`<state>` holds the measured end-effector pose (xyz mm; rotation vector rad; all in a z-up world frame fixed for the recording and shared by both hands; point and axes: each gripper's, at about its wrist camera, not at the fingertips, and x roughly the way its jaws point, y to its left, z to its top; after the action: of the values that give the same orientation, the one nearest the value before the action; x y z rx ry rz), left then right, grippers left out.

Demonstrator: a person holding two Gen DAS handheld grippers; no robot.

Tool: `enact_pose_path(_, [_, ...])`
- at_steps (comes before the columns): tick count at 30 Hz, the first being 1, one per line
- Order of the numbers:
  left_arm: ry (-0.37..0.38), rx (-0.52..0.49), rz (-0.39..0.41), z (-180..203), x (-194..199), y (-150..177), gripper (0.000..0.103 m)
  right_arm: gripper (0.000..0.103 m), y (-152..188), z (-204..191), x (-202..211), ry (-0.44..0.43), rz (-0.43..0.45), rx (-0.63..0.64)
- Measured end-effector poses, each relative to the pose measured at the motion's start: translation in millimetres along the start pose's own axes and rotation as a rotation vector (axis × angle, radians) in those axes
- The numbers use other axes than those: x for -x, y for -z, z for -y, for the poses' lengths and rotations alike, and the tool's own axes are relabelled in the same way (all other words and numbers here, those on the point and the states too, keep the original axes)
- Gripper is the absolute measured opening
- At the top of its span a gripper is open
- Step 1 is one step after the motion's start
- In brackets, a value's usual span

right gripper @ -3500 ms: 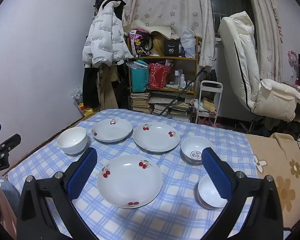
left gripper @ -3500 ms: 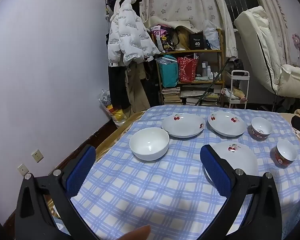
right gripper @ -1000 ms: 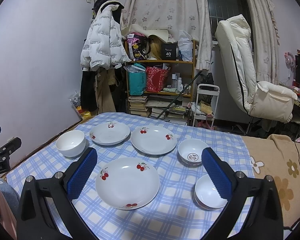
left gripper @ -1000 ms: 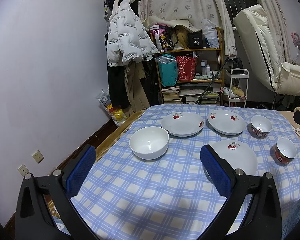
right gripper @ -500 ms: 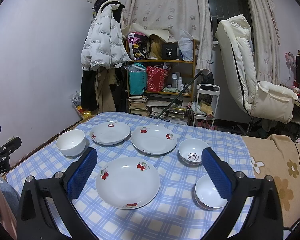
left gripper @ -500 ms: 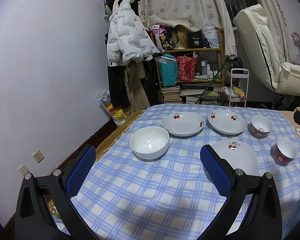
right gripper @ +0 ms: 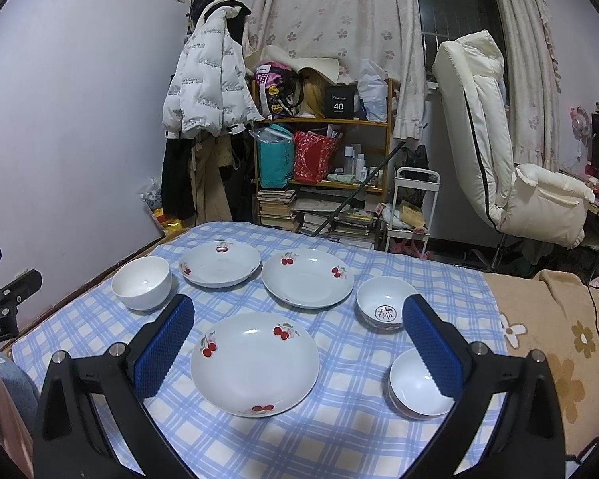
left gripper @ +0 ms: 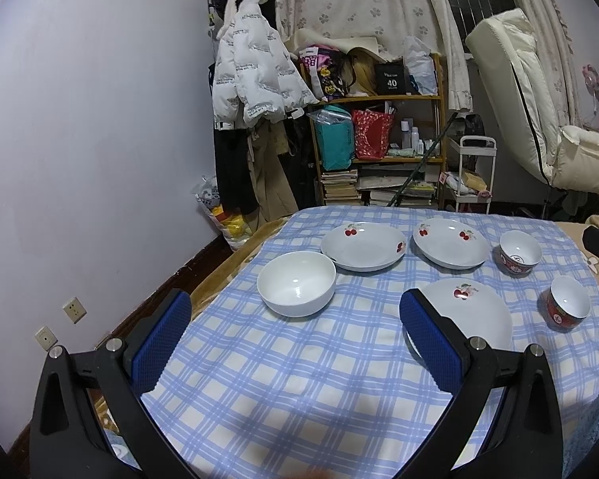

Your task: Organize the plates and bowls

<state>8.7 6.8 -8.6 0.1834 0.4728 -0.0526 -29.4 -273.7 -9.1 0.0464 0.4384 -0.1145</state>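
Both grippers stand wide apart at the jaws and hold nothing. Left gripper [left gripper: 295,333] hovers above the near left part of the tablecloth [left gripper: 299,379], its blue pads [left gripper: 161,343] clear of all dishes. Right gripper [right gripper: 299,339] hovers above the near plate [right gripper: 254,363], with one finger to either side of it in view and no contact.

Dish layout, right wrist view:
- The near plate lies flat at the near centre of the cloth, cherry prints on its rim.
- The mid plate [right gripper: 307,277] lies beyond it, apart from it.
- The far-left plate [right gripper: 219,265] lies left of the mid plate, just beside it.
- The white bowl [right gripper: 141,283] stands upright at the left, just beside the far-left plate.
- The marked bowl [right gripper: 385,305] stands upright right of the mid plate, with a round emblem on its inner base.
- The near-right bowl [right gripper: 419,385] stands upright near the right finger, partly hidden by it.

In the left wrist view the two right-hand bowls show red outer walls. All six dishes sit separately; none is stacked.

A checked blue-and-white cloth covers the table. A tan floral blanket [right gripper: 559,339] lies at its right. Beyond stand a loaded shelf [right gripper: 323,151], a white jacket [right gripper: 207,88] hung on the wall, a small white cart [right gripper: 413,207] and a cream recliner [right gripper: 499,151].
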Motion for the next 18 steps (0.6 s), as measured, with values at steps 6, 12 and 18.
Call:
enact_pose_path(6, [0.016,0.022,-0.035,2,-6,-18,0.102,0.103,-2,0,-15,-0.046,-0.051,0.020])
enact_pose_path(12, [-0.020,0.094,-0.109,2,-36,-32,0.102,0.103,-1,-10,-42,-0.071,-0.096,0.079])
enact_pose_path(18, [-0.034,0.054,-0.134,13,-65,-40,0.102,0.103,-3,-3,-73,-0.072,-0.163,0.072])
